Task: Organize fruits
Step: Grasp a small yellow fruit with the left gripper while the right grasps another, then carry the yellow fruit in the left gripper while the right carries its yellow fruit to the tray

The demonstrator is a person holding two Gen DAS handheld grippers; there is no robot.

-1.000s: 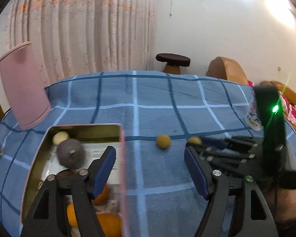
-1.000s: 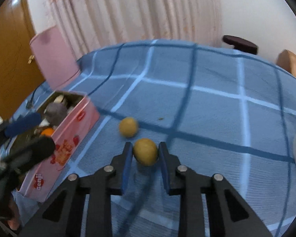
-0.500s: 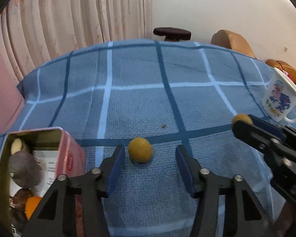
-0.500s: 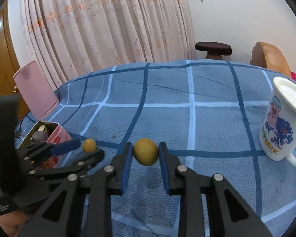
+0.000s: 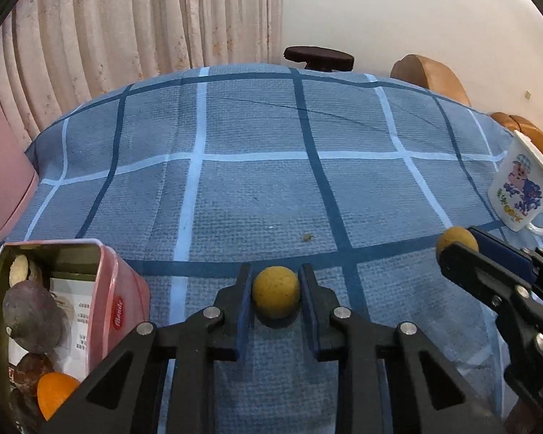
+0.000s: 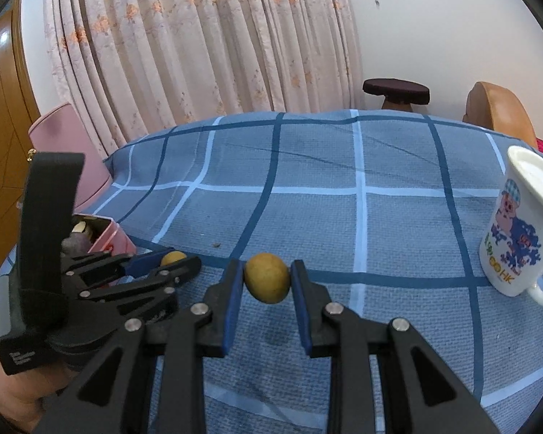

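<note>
The left tool [image 5: 276,291] was clamped on a round yellow fruit [image 5: 276,291], its blue pads pressed against both sides while the fruit sat low over the blue checked cloth [image 5: 257,188] that covered the bench. The right tool [image 6: 267,282] gripped a second yellow fruit [image 6: 267,282], slightly more oval, and held it clear above the cloth, with a shadow lying beneath it.

Taking the pink tin [image 5: 116,311] as the landmark: the left tool's fruit was just to its right, near its open front corner. The right tool's fruit was further right again, well apart from the tin. The tin stood open and held a dull purple fruit [image 5: 32,318], an orange fruit [image 5: 56,390], a pale piece at its far end and darker pieces that I cannot tell apart. Far to the right of the tin, at the cloth's edge, stood a white cartoon mug [image 6: 521,231]. Behind the tin leaned a pink lid [image 6: 68,144], against the curtain [image 6: 206,47].
</note>
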